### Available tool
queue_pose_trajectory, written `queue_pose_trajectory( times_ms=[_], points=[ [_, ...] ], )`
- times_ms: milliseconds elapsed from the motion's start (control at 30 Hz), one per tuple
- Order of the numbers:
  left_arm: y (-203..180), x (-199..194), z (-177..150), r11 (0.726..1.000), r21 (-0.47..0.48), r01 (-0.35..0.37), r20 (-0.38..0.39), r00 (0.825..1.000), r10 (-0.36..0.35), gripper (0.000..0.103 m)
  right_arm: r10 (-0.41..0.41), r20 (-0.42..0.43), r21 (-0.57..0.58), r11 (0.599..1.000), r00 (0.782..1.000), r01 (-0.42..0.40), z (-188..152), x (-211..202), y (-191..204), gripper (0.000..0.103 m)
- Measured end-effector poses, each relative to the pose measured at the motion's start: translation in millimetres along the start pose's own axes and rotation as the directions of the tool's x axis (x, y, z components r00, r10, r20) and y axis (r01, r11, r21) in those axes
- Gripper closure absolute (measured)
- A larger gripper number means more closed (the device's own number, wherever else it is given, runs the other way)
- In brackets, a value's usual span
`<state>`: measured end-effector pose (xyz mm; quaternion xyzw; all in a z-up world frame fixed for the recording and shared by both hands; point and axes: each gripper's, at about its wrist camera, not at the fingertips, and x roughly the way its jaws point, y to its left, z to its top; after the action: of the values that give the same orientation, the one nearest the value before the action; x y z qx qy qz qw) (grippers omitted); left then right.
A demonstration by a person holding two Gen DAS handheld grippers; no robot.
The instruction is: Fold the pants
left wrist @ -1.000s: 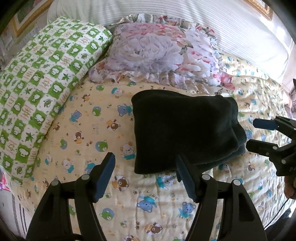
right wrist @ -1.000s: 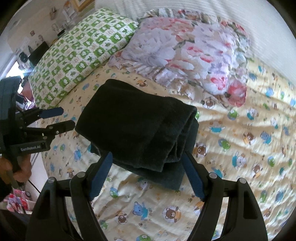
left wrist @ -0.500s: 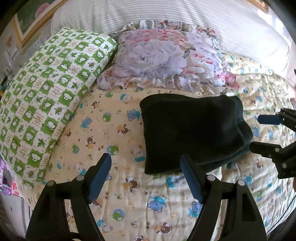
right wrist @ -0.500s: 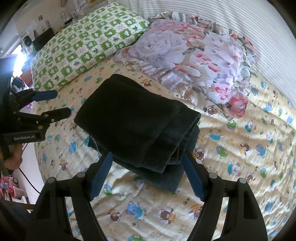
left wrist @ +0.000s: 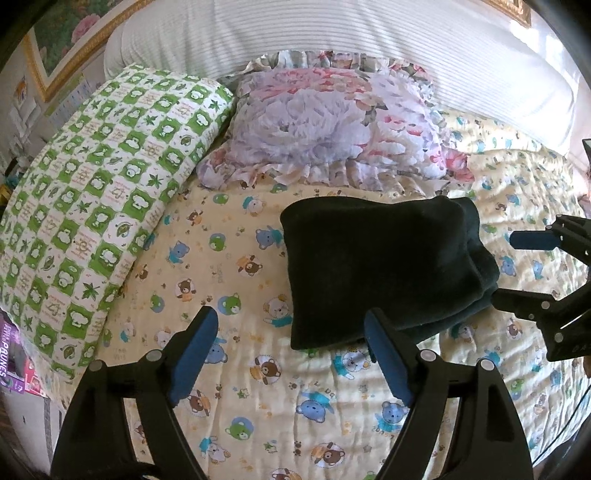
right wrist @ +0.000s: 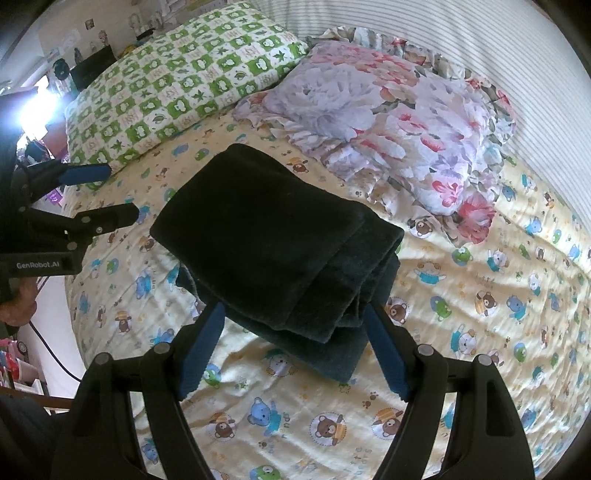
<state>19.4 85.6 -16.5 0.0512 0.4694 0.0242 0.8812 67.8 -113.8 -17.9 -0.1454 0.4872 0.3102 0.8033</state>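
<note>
The dark pants (left wrist: 380, 266) lie folded into a thick square on the bear-print bedsheet (left wrist: 258, 398). My left gripper (left wrist: 291, 321) hovers over the sheet at their near left corner. Its jaws are opening and the blue pads grip nothing. In the right wrist view the pants (right wrist: 266, 229) show stacked layers along their right side. My right gripper (right wrist: 293, 314) stands open above their near edge, pads off the cloth. Each view also catches the other gripper: the right gripper (left wrist: 511, 267) is beside the pants' right edge and the left gripper (right wrist: 120, 192) is at their left.
A green checked pillow (left wrist: 96, 206) and a floral ruffled pillow (left wrist: 325, 125) lie behind the pants against a white striped headboard (left wrist: 332, 33). The bed's left edge (right wrist: 70, 295) drops off near a person's hand (right wrist: 18, 310) and a cable.
The left gripper's jaws have widened, and its view has drawn back a little from the pants. The right gripper has rolled slightly. The pants have not moved.
</note>
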Motion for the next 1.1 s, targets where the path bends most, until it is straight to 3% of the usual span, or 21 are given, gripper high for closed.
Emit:
queue_pose_trajectory(
  times_ms=[1100],
  points=[
    [5.4,8.3,-8.3,1.0,0.006,-0.014,-0.024,1.0,0.014,0.02,0.004,0.007,0.0,1.0,1.0,-0.004,0.7,1.6,2.2,0.025]
  ],
)
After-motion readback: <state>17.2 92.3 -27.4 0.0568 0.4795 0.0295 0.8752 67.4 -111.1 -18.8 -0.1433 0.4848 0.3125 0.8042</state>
